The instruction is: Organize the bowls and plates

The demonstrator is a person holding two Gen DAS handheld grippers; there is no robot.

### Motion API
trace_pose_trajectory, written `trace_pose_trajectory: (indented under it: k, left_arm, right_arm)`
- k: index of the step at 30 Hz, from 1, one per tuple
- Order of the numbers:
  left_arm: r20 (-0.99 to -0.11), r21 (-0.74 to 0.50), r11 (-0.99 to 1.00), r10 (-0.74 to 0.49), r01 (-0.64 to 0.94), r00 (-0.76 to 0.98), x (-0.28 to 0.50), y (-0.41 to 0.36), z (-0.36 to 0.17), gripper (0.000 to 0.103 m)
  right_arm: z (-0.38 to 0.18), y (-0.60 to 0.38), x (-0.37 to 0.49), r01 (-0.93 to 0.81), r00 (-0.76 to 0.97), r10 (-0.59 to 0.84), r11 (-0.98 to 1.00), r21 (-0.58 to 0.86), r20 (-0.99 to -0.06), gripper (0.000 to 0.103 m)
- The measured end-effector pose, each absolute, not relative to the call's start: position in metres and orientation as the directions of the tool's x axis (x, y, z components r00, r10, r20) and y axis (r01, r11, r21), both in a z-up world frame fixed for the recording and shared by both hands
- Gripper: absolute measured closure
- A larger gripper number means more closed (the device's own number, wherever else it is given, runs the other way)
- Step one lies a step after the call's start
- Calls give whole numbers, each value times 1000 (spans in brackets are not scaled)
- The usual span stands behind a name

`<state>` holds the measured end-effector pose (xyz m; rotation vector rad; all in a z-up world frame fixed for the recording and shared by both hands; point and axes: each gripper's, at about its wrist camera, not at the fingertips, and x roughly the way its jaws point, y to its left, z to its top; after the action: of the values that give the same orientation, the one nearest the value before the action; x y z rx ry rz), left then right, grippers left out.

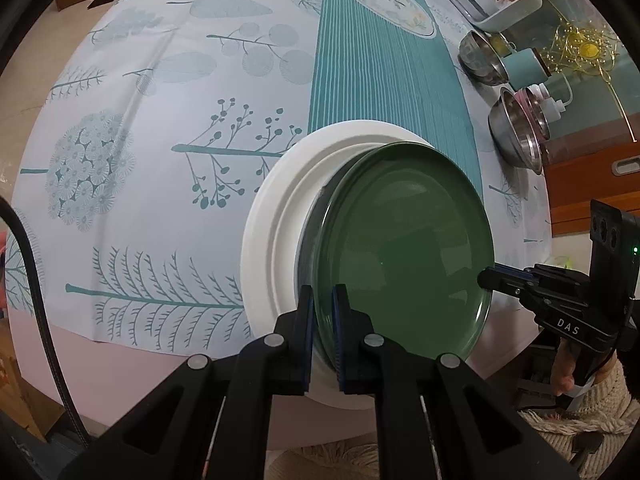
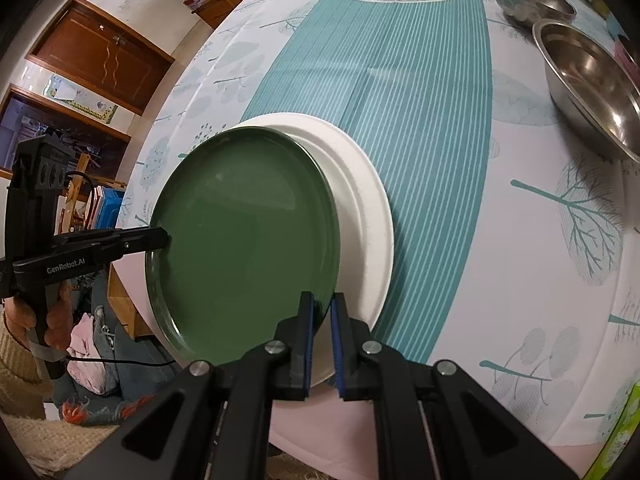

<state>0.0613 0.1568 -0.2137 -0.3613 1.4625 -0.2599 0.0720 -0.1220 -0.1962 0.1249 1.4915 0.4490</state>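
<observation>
Both claws, left claw (image 1: 323, 300) and right claw (image 2: 323, 304), are pinched tight on the green plate (image 1: 404, 256). It sits over the white plate (image 1: 280, 216). I think next they must let go gently.

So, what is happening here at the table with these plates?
A person holds a gripper in each hand, and both are shut on the rim of the green plate. The left gripper clamps one edge, the right gripper the opposite edge. The green plate is over the white plate, partly overlapping it; whether it rests on it I cannot tell. Two steel bowls stand further back on the tablecloth, untouched.
</observation>
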Motion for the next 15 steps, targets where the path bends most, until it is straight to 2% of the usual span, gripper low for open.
trace_pose_trajectory:
  k: [6, 15]
  left_arm:
    - [-930, -360, 933, -358, -17, 80, 64, 148, -210, 95]
    - [-931, -360, 933, -358, -12, 66, 66, 147, -211, 87]
  right_arm:
    - [-195, -117, 71, -240, 14, 333, 917, 320, -943, 93]
    - [-193, -108, 69, -291, 27, 289, 918, 269, -957, 90]
